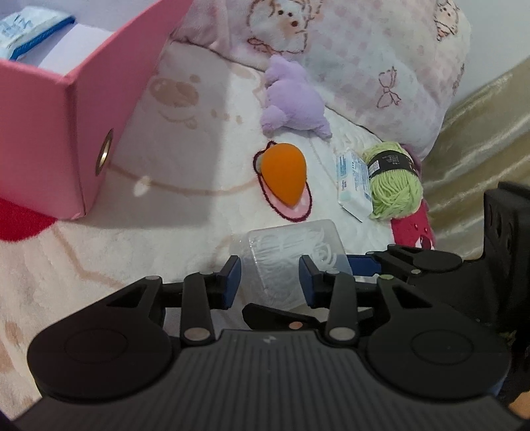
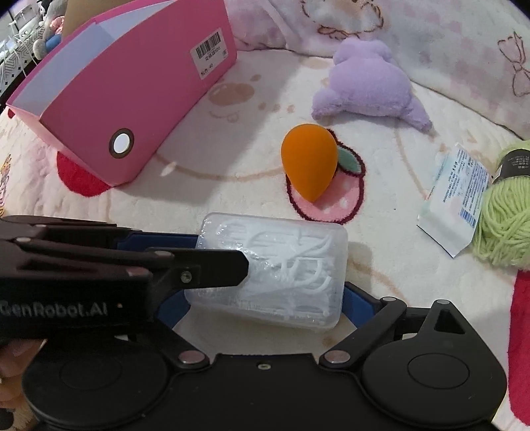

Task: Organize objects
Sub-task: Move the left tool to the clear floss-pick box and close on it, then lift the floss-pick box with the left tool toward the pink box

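A clear plastic box of white floss picks (image 1: 285, 262) (image 2: 291, 265) sits just above the cream blanket. My left gripper (image 1: 270, 277) is shut on it, one blue pad on each side. In the right wrist view the left gripper (image 2: 222, 252) reaches in from the left, with one finger lying across the top of the box. My right gripper (image 2: 261, 305) stands wide open, a finger on either side of the same box and the pads not pressing. One of its blue fingers (image 1: 362, 265) shows just right of the box in the left wrist view.
A pink open box (image 1: 49, 132) (image 2: 132, 99) stands at the left with a blue-white pack (image 1: 29, 30) inside. Beyond lie an orange egg-shaped sponge (image 2: 308, 162), a purple plush (image 2: 367, 86), a wipes pack (image 2: 453, 195) and green yarn (image 2: 503, 212). A quilted pillow (image 1: 364, 49) borders the back.
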Available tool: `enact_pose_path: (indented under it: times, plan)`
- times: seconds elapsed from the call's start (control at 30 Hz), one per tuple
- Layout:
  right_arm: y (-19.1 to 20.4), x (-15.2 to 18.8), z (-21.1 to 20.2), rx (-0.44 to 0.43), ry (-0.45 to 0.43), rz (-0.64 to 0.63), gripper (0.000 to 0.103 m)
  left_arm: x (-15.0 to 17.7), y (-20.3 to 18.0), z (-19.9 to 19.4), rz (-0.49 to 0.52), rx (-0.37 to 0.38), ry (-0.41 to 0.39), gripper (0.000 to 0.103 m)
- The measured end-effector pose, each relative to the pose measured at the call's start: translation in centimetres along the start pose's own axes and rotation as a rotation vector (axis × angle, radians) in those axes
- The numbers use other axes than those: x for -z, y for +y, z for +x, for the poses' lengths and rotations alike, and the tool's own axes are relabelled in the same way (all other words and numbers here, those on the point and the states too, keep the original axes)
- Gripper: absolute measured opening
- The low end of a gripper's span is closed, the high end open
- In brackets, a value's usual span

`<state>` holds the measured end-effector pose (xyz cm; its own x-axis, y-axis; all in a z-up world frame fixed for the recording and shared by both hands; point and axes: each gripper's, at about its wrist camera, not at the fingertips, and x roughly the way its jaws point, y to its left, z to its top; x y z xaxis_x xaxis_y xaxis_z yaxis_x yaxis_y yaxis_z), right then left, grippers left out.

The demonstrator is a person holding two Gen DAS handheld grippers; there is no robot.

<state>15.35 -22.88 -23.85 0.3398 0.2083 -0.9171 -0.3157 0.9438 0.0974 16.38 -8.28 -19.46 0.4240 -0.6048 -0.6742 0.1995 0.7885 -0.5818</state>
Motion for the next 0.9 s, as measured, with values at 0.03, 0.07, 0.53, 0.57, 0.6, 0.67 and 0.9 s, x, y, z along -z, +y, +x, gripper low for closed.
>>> enact_pose_path:
  times: [0.03,0.07,0.53,0.57,0.6,0.67,0.9]
  plan:
    - [-0.1,0.0,0.0,-0.001,0.0,0.004,0.097,0.1,-0.2,0.1,0.011,-0.003,-0.003,0.037]
    - [-0.1,0.0,-0.1,0.001,0.0,0.002,0.097,0.1,-0.2,0.1,0.01,-0.003,-0.005,0.038]
    - [0.4,1.2,-1.2,0.04,-0.023,0.016,0.093,0.6,-0.6,-0.4,0.032,0.01,-0.009,0.041]
    - [0.4,1.2,-1.4,0.03,-0.029,0.022,0.093,0.7,-0.9,-0.6,0.051,0.002,-0.017,0.04]
    - [0.4,1.2,-1.6,0.023,-0.035,0.029,0.093,0.7,-1.1,-0.9,0.053,-0.002,-0.022,0.041]
    - [0.6,1.4,-2.2,0.022,-0.05,0.025,0.093,0.6,-1.2,-1.4,0.038,0.001,-0.025,0.041]
    - [1.4,1.5,-3.6,-0.008,-0.078,0.112,0.093,0.8,-2.0,-3.3,0.044,-0.019,-0.056,0.041]
